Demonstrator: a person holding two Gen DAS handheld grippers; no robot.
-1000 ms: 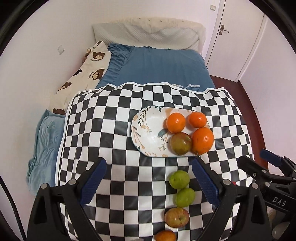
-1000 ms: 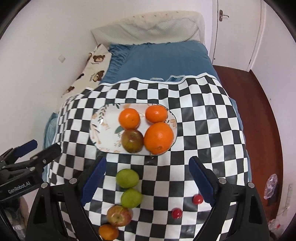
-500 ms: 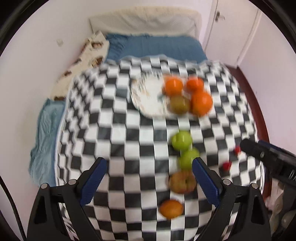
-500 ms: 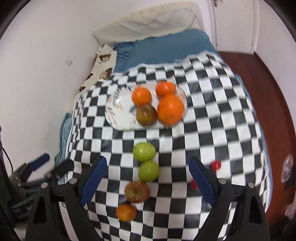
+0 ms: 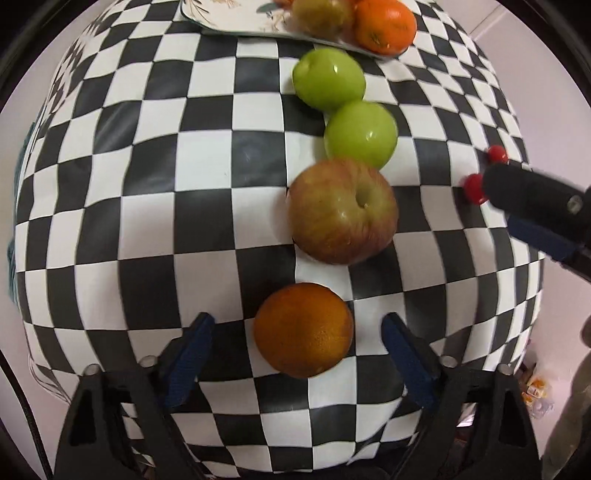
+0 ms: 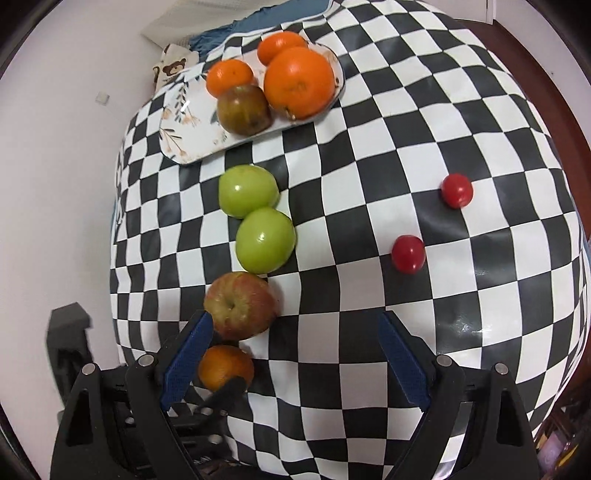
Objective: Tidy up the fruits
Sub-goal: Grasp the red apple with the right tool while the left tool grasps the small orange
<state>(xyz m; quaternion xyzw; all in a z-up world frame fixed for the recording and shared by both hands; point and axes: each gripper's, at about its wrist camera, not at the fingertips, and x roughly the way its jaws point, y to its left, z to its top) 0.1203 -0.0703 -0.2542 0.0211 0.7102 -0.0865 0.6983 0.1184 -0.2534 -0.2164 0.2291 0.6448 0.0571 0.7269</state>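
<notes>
Even, soft indoor light; faint glare on the checkered cloth point(image 6: 461, 325) and green apples point(image 6: 266, 240). Strong fisheye bulge, dark corners, slight blur.

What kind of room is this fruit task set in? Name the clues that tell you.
Most likely a bedroom. A blue bedsheet and a teddy-bear print pillow lie beyond the checkered cloth, which seems spread over the bed as a work surface.
</notes>
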